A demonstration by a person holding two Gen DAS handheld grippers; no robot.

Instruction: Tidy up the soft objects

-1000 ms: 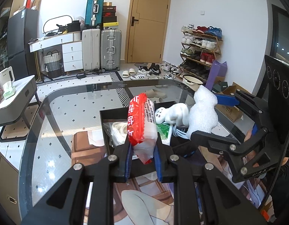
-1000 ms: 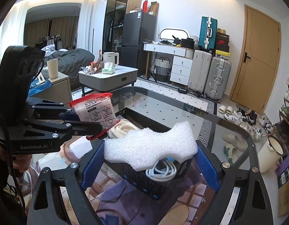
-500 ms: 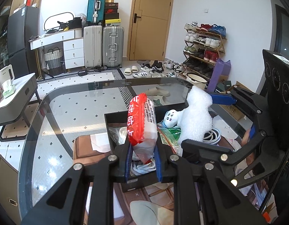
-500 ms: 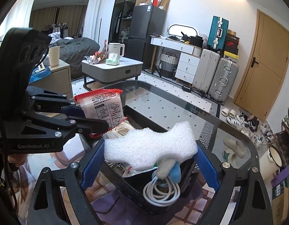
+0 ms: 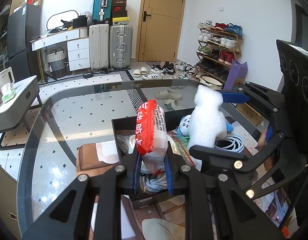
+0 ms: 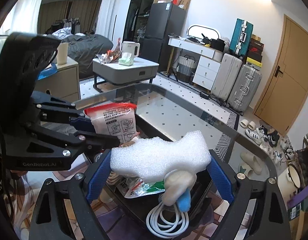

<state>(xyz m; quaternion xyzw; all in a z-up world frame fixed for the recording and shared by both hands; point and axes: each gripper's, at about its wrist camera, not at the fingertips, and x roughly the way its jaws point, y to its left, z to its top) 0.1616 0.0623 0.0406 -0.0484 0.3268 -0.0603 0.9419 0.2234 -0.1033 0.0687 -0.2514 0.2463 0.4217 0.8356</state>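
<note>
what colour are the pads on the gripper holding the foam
Blue pads on the right hand-held gripper, clamping the white foam; clearest in the right wrist view.

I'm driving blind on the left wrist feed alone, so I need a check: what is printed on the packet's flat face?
Observer: On the right wrist view the packet shows black text and instruction drawings.
Operator: How is the foam gripped?
Observer: The right gripper holds the foam by its two ends, between blue pads.
Operator: Anything under the foam?
Observer: A coiled white cable lies in the black box.
</note>
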